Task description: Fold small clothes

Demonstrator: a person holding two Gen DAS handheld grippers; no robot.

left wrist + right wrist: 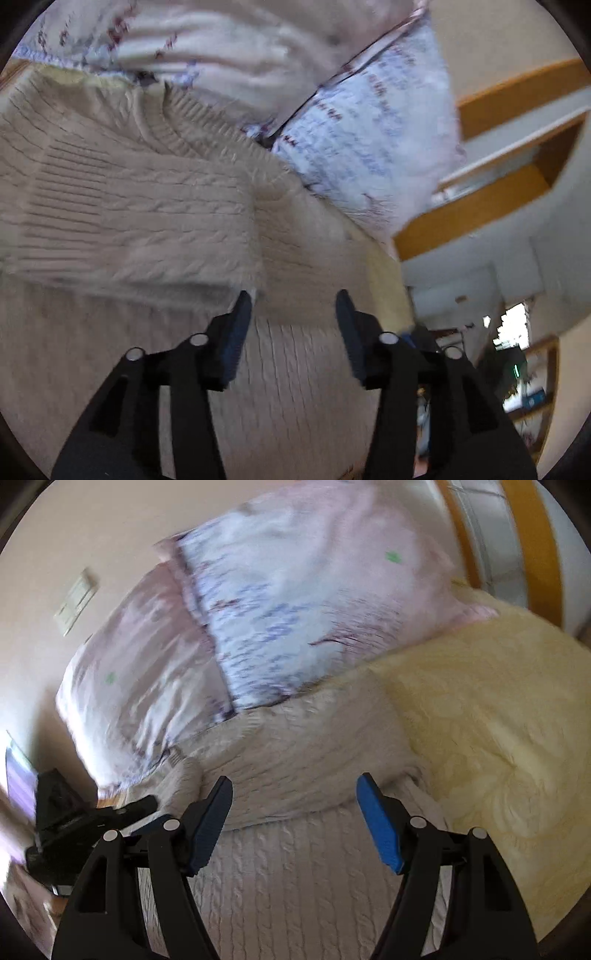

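A beige cable-knit sweater [122,206] lies spread on the bed, one sleeve folded across its body, ribbed collar [173,118] toward the pillows. My left gripper [293,301] hovers over the sleeve's edge, jaws apart with nothing between the pads. In the right wrist view the same sweater [295,760] lies below my right gripper [295,786], which stands wide open and empty above the folded sleeve. The left gripper [144,806] shows at the left edge of that view, beside the sweater.
Two patterned pink and blue pillows [280,609] lie just beyond the sweater. A pale yellow bedspread [498,720] covers the bed to the right. A wooden bed frame [476,206] and a shelf area [524,369] lie past the bed's edge.
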